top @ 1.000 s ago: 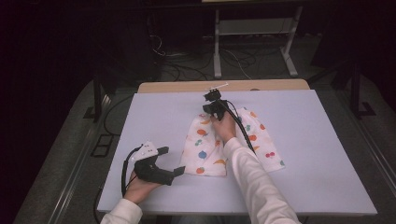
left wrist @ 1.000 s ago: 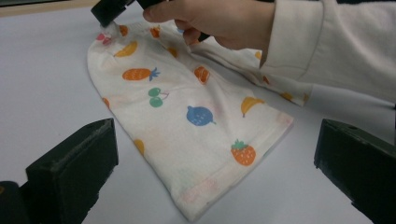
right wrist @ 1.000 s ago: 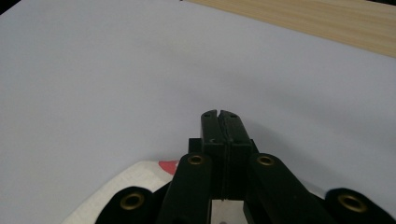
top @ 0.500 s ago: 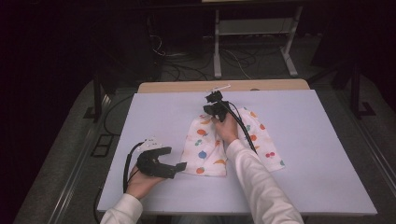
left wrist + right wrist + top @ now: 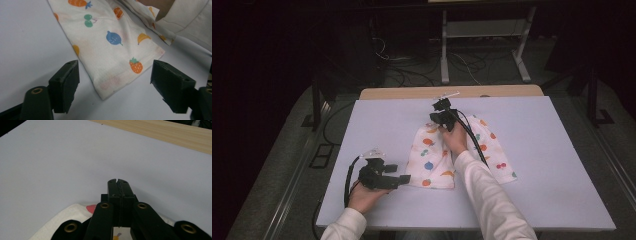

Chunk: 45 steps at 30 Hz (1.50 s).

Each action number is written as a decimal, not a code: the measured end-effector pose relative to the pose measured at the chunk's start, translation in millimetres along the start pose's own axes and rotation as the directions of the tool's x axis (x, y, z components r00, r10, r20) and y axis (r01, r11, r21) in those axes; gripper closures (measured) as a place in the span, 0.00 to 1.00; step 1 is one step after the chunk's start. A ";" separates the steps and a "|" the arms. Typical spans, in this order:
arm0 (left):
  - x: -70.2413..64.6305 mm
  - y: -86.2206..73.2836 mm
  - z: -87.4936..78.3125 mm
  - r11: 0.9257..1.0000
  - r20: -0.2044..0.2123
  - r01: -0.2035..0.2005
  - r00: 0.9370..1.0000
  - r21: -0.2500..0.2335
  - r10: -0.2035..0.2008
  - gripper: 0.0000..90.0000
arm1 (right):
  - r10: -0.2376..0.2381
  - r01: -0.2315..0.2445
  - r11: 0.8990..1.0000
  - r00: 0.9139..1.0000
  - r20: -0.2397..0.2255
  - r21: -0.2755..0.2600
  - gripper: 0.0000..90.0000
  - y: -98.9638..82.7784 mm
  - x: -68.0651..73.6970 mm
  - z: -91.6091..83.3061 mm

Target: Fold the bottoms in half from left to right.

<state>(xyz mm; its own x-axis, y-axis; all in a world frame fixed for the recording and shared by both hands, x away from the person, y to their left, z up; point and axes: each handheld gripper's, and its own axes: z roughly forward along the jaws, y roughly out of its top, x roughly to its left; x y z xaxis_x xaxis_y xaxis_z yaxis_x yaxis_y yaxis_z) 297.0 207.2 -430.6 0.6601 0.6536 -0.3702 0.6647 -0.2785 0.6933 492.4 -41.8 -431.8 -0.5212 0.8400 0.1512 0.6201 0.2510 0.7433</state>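
A white cloth printed with fruit [image 5: 435,159] lies flat in the middle of the pale table [image 5: 552,165]. My left gripper [image 5: 398,175] sits at the cloth's near left corner. In the left gripper view, that corner of the cloth [image 5: 112,82] lies between the jaws of my left gripper [image 5: 115,75]. The jaws have just been closing but still stand apart, and the pads do not touch the fabric. My right gripper [image 5: 439,118] rests at the cloth's far edge. In the right gripper view the right gripper [image 5: 117,182] is shut, its tips over bare table just past the cloth [image 5: 67,216].
A wooden strip [image 5: 452,92] runs along the table's far edge. Behind it on the dark floor stand a metal frame [image 5: 482,50] and loose cables [image 5: 402,75]. The person's right sleeve [image 5: 492,200] crosses the cloth's near right part.
The left gripper's jaws have narrowed around the cloth's near corner, and the left hand has edged slightly toward the cloth. The right hand and gripper have not moved.
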 end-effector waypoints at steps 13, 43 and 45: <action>9.7 -8.5 4.1 0.997 0.038 0.072 0.997 0.022 -0.073 0.42 | -0.014 0.014 1.000 1.000 0.011 0.001 0.98 -1.7 0.7 0.5; 25.8 -5.1 22.0 0.973 0.056 0.204 0.976 0.104 -0.211 0.98 | -0.017 0.017 1.000 1.000 0.016 -0.017 0.98 -3.2 -0.9 -0.1; 22.5 -3.0 22.2 0.977 0.046 0.181 0.981 0.113 -0.187 0.99 | -0.016 0.017 1.000 1.000 0.013 -0.019 0.98 -3.3 -1.1 0.0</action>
<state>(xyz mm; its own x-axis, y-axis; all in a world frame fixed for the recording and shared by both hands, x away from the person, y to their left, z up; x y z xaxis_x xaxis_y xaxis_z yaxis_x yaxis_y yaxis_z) 317.6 207.2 -454.8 0.5395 0.6610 -0.5216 0.8084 -0.2332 0.5405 490.9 -43.6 -434.5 -0.5237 0.8418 0.1307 0.6002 0.2557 0.7579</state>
